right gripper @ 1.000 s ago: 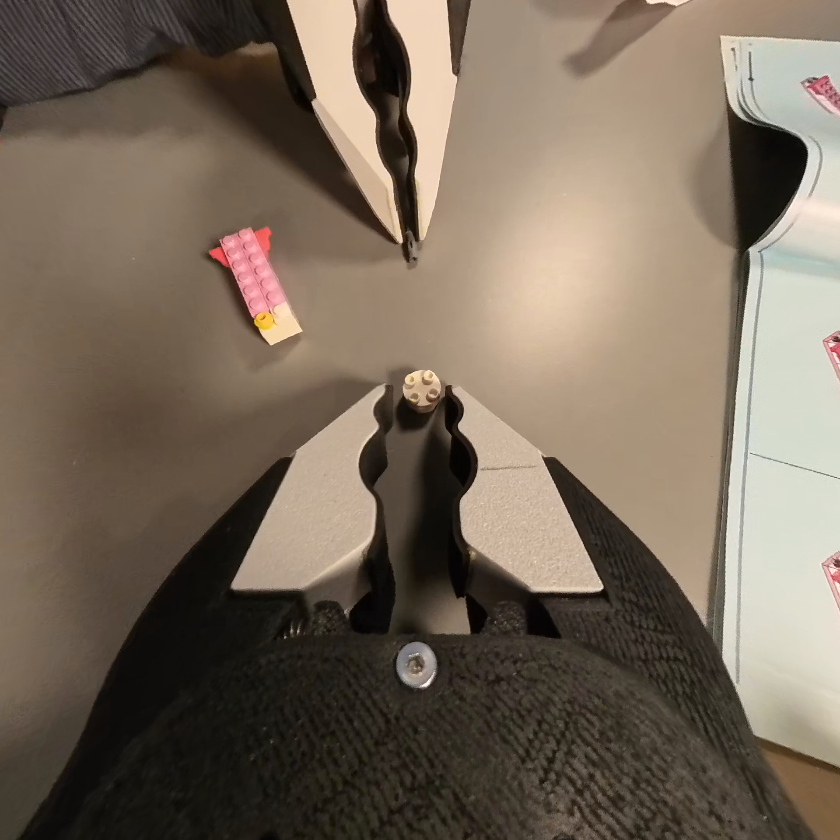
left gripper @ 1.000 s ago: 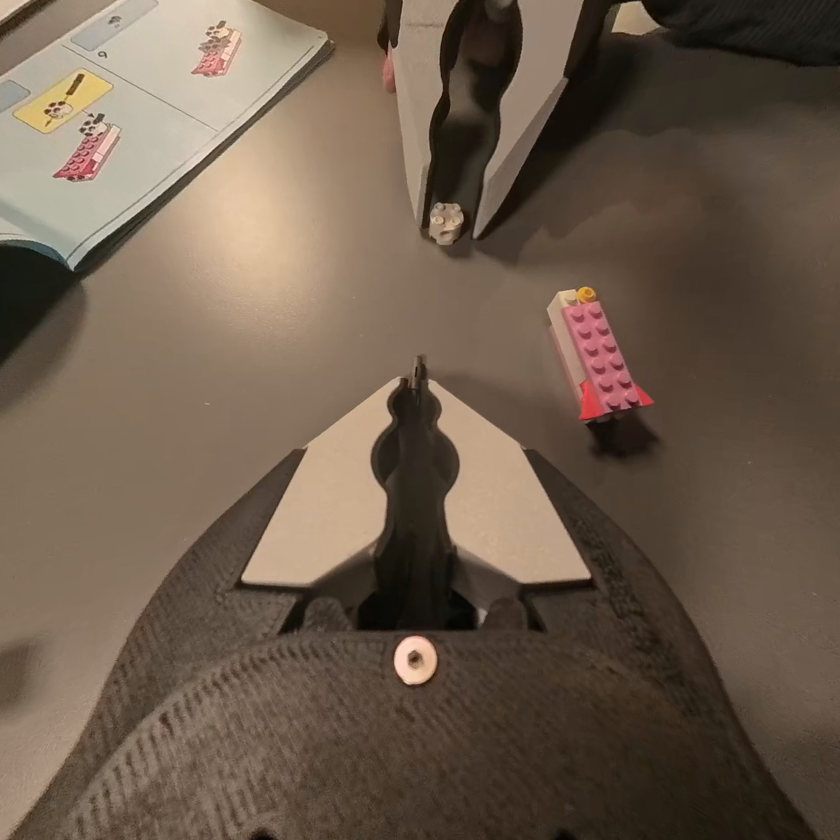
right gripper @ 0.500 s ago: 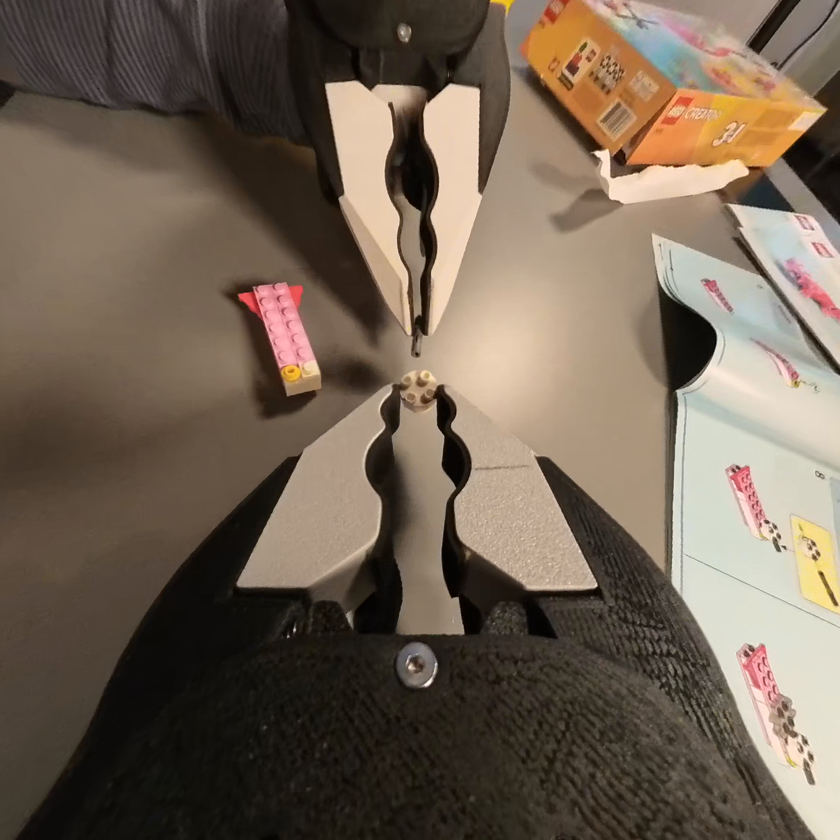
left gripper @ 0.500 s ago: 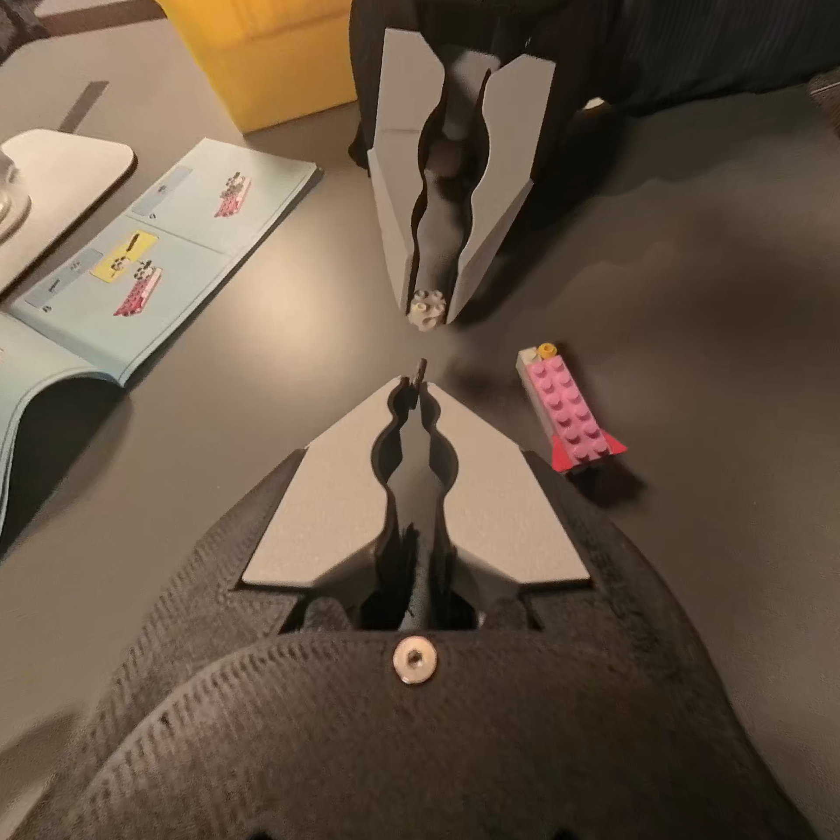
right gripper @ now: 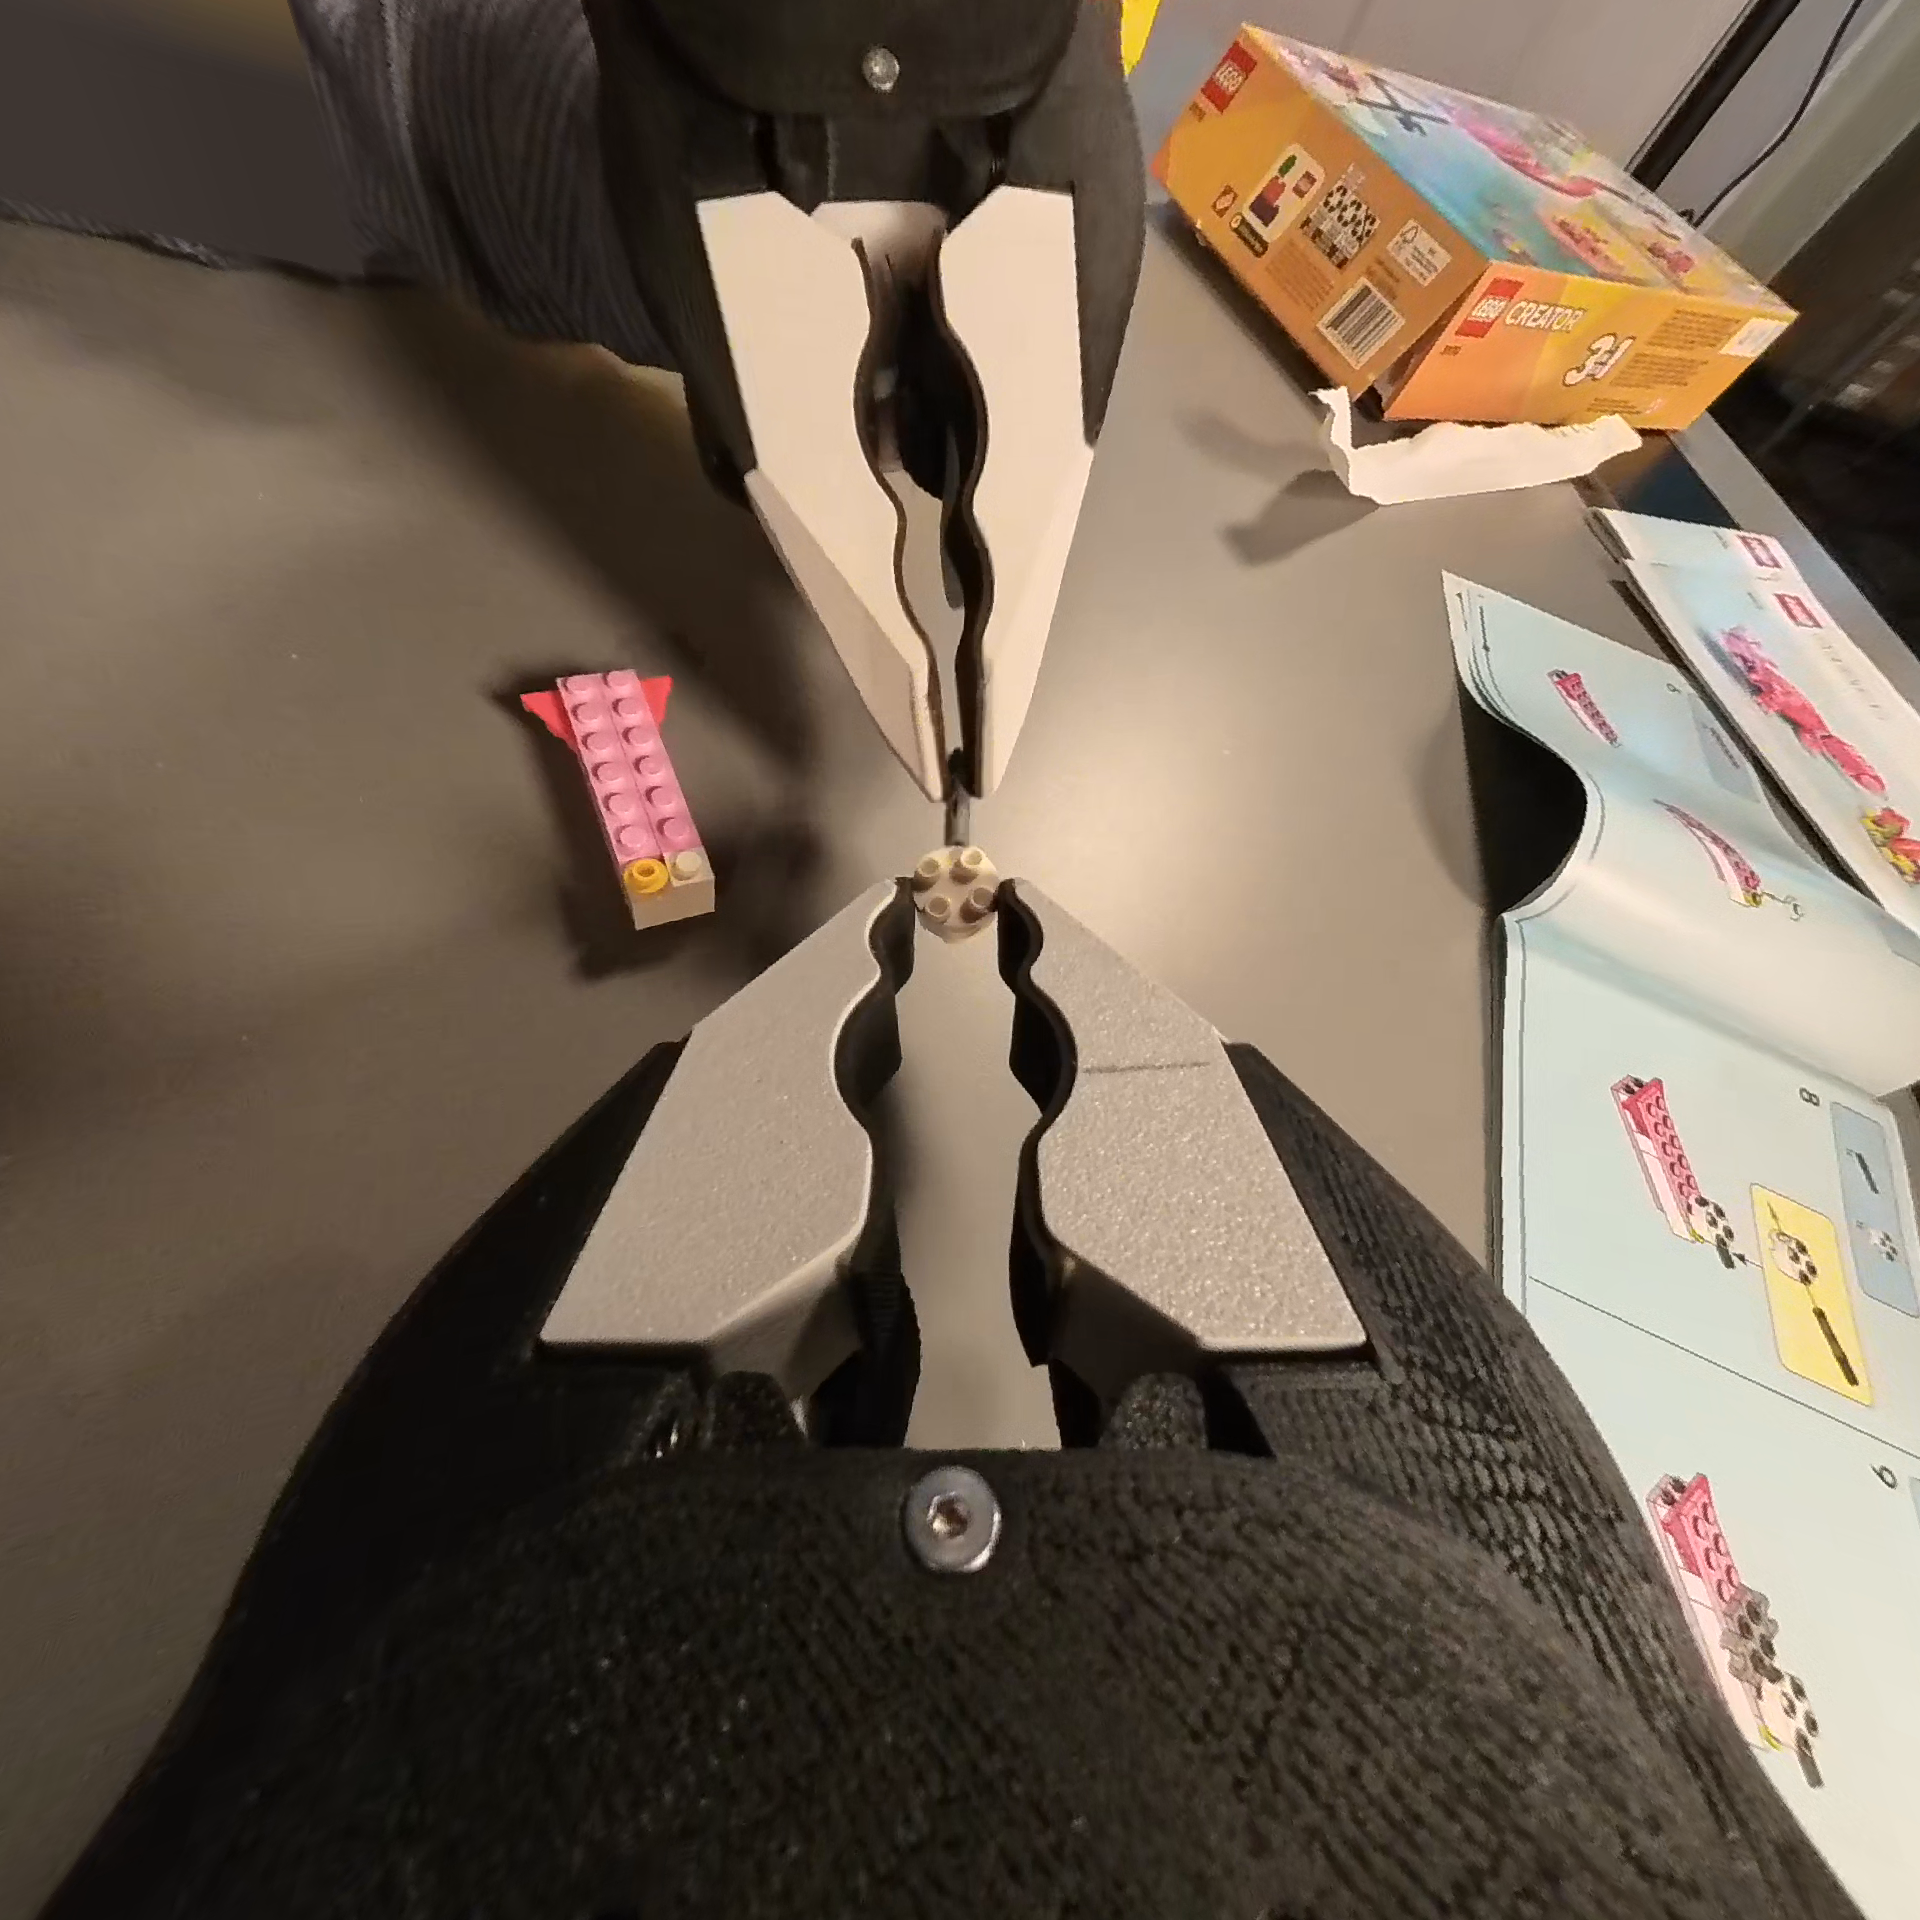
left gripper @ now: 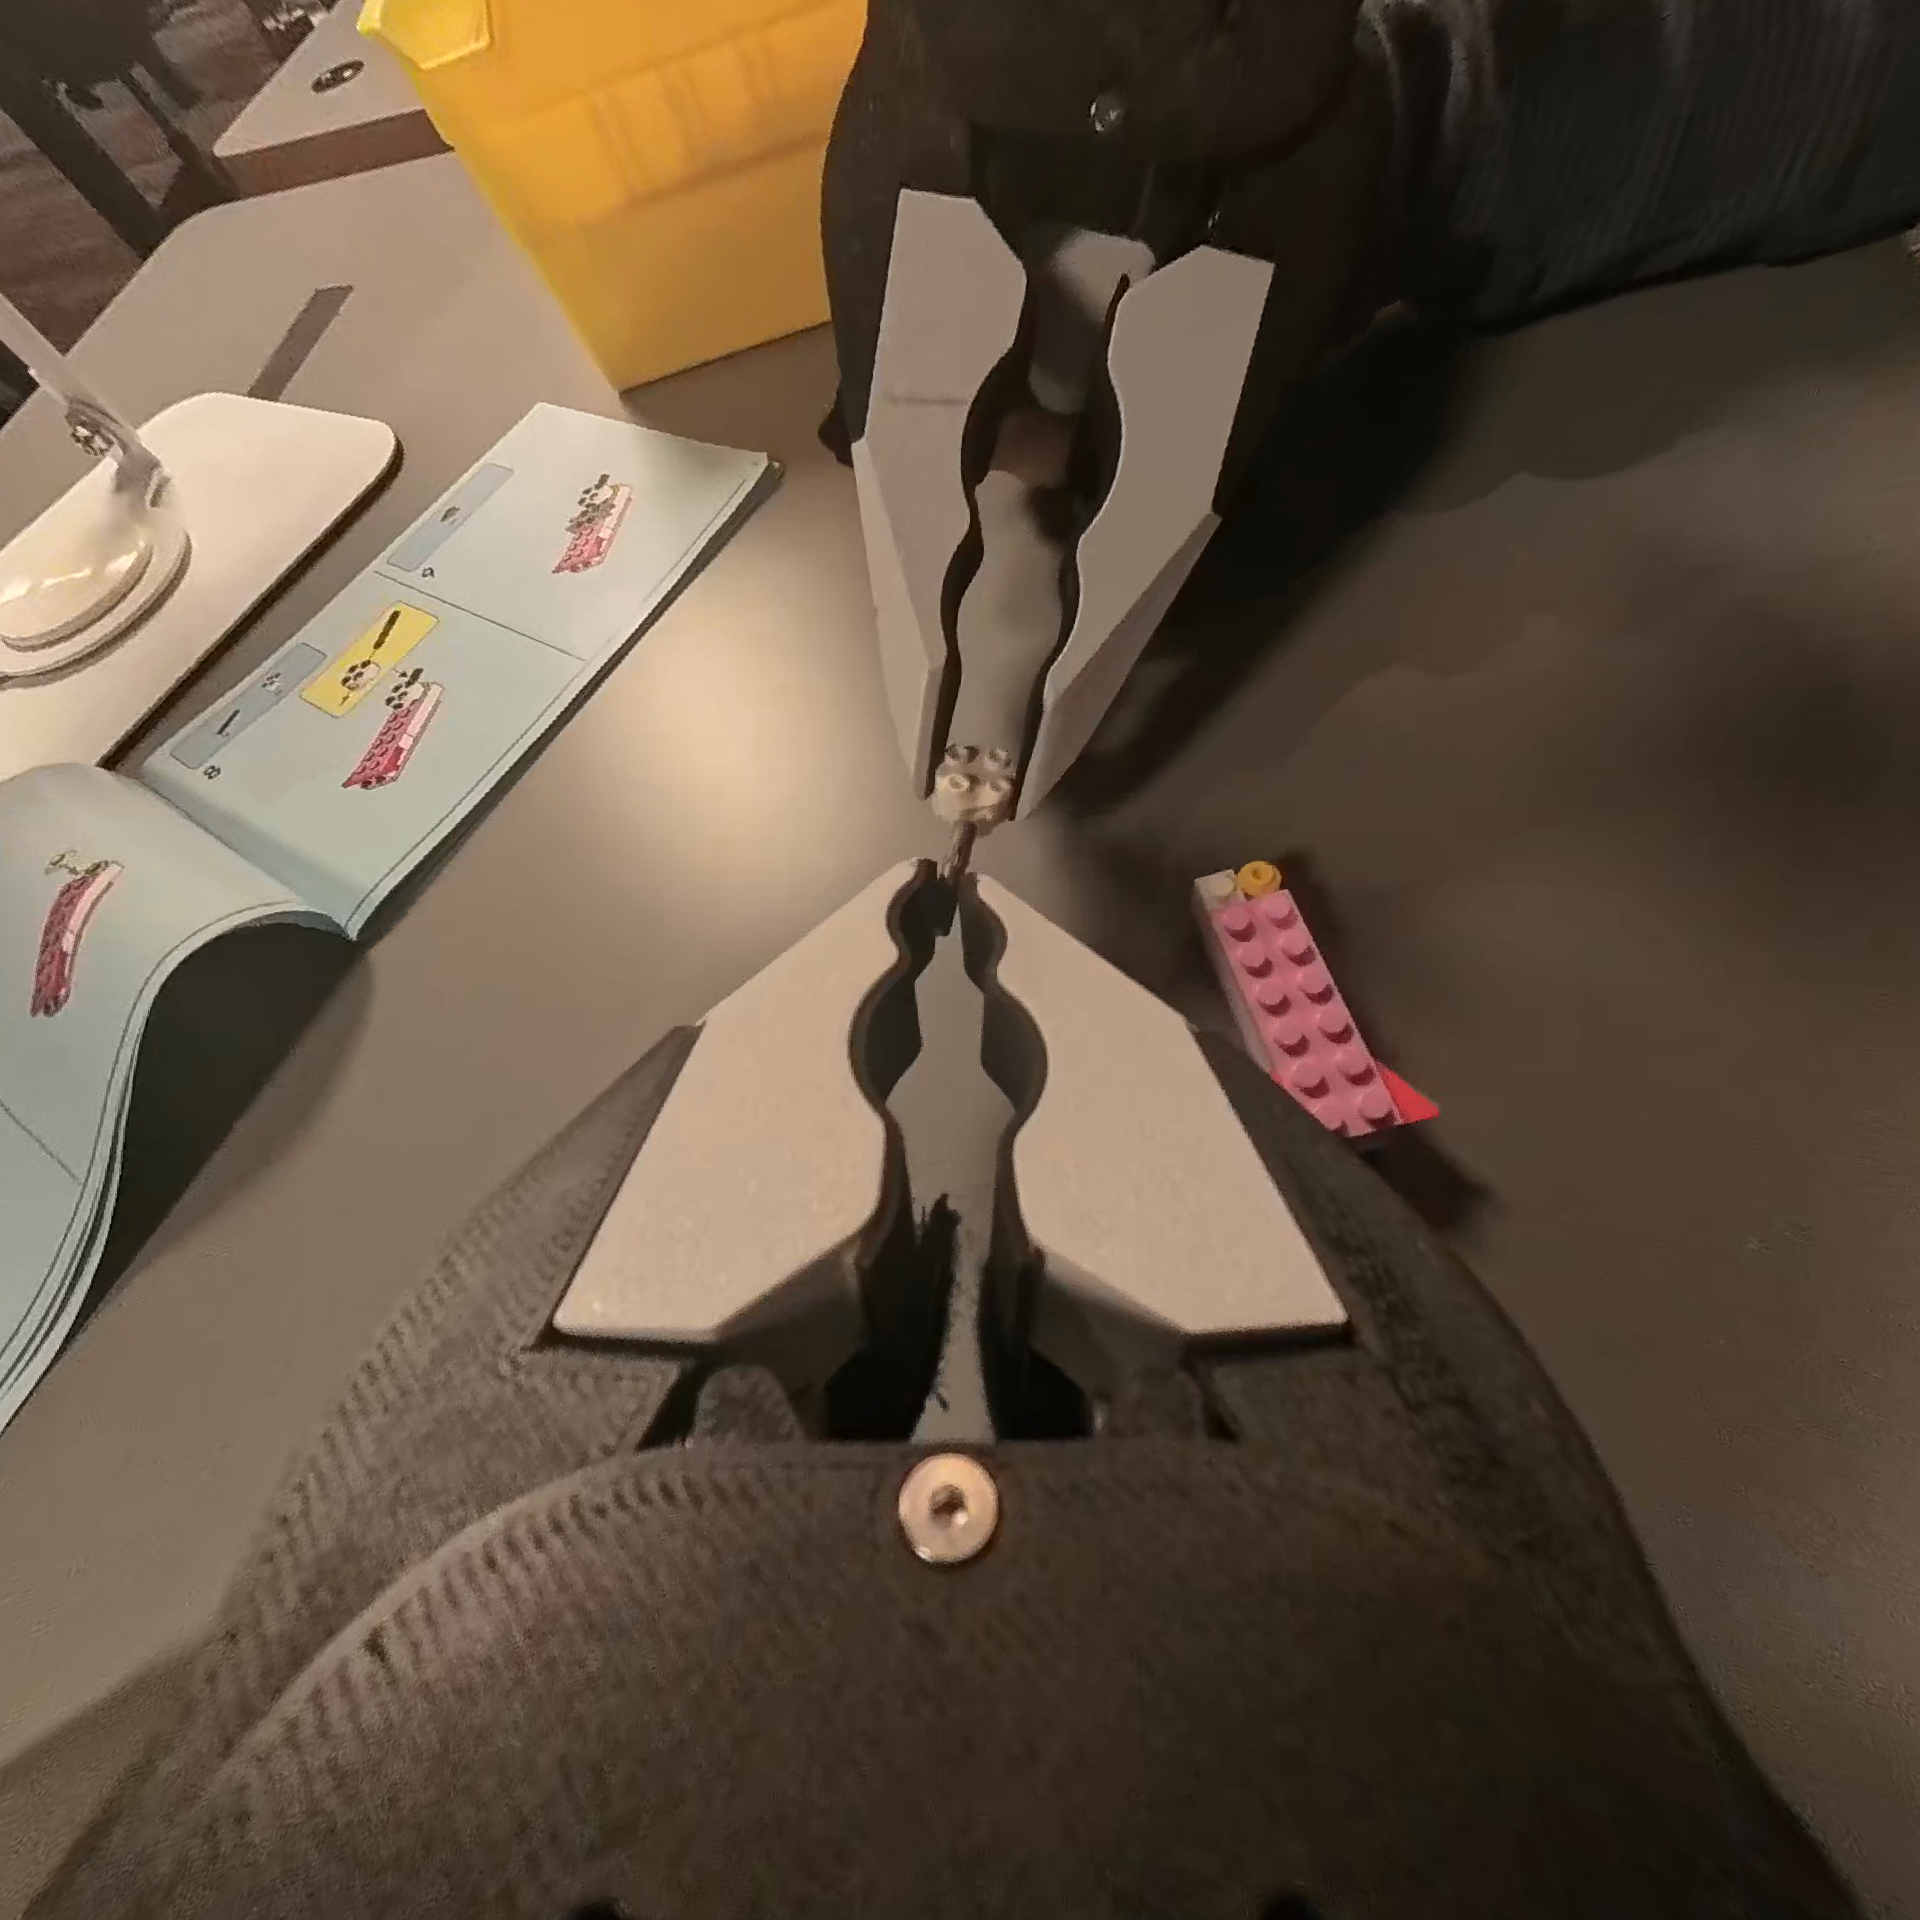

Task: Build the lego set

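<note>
**Pin and round brick now tip to tip**

A second ago the two grippers stood apart over the dark table [left gripper: 1558, 623], with a clear stretch of table between the thin dark pin and the round brick. Now that stretch is gone. The left gripper [left gripper: 940, 883] has its jaws nearly together, nipping the thin dark pin [left gripper: 961, 844] so that it pokes out past the tips. The right gripper [right gripper: 958, 902] has narrowed too, and its pads now press on either side of the small grey round brick [right gripper: 958, 902] with four studs. Both are lifted clear of the table, and the pin's free end meets the side of the brick, touching or just beside it; I cannot tell whether it has entered.

The pink brick assembly [right gripper: 623, 790] with its red fins lies on the table off to one side, apart from both grippers. The open pale-blue instruction booklet [left gripper: 499, 644] lies on the other side, with a yellow bin [left gripper: 644, 156] and a toy box [right gripper: 1455, 229] behind.
</note>
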`<state>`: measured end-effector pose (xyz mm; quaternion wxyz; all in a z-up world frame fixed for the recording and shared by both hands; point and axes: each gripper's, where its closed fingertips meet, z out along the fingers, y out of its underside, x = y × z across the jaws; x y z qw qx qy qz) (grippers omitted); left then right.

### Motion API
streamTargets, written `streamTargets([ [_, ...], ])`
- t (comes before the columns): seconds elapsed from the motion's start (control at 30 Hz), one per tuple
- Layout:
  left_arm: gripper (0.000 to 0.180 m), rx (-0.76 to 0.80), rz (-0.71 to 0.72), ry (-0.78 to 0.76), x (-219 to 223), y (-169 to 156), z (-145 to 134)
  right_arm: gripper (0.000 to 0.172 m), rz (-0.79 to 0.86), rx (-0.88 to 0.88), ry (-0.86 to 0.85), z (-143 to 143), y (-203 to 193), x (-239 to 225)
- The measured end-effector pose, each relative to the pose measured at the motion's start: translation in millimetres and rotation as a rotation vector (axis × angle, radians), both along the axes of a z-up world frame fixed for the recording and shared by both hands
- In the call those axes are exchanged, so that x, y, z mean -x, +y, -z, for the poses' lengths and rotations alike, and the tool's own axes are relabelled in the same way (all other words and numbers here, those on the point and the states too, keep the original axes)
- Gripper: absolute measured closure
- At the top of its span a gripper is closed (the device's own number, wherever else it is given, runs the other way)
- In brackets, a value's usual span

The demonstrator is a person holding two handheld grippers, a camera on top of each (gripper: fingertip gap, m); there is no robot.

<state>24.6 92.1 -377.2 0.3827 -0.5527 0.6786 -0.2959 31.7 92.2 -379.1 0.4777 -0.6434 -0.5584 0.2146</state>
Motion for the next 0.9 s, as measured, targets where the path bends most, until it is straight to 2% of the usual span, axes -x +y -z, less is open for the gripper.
streamTargets([
  [0.9,0.177,0.021,-0.078,0.063,-2.8,2.0,1.8,0.158,0.028,0.000,0.002,-0.5,4.0,-2.0],
])
